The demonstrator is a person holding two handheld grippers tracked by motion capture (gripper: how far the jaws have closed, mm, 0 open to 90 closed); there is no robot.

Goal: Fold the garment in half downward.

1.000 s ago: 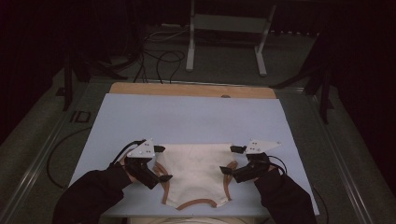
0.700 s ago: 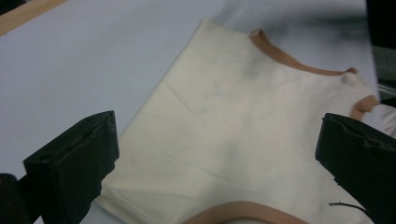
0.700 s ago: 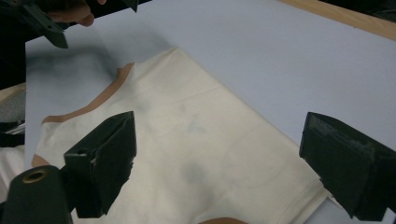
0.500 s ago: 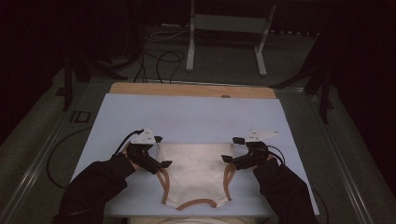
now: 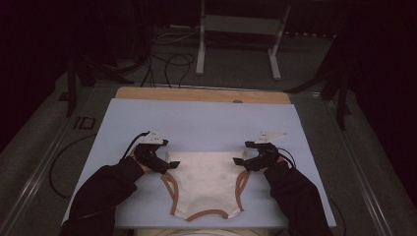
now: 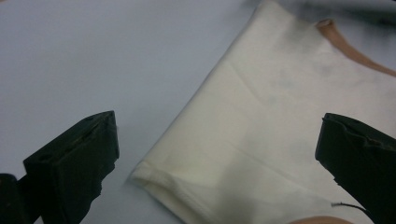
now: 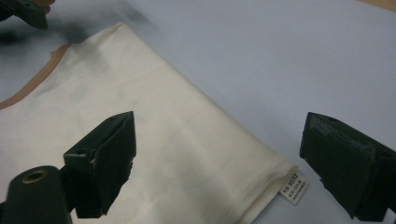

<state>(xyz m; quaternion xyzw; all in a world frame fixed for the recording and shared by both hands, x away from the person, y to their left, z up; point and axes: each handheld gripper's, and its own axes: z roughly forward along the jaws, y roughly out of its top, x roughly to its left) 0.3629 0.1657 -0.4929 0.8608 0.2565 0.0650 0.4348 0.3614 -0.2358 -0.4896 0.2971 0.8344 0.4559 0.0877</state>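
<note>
**Q:** Where does the garment lie, and how do the two tools stand to it?

**A:** A cream sleeveless top with tan trim [image 5: 204, 184] lies flat on the pale blue table mat [image 5: 206, 123], its neckline toward the person and its hem on the far side, running left to right. The left gripper [image 5: 164, 164] hangs at the hem's left corner, the right gripper [image 5: 243, 163] at its right corner.

**Q:** Are they holding anything?

**A:** No. In the left gripper view the jaws stand wide apart, with the folded hem corner [image 6: 149, 177] lying between them, nearer the left jaw. In the right gripper view the jaws are likewise spread, and the other hem corner, with its small white care label [image 7: 293, 187], sits between them, closer to the right jaw.

**Q:** Which hand is better placed?

**A:** Neither, by the look of it: each corner lies just ahead of its own gripper, so a short push forward and down would likely bring cloth between the jaws on both sides.
</note>
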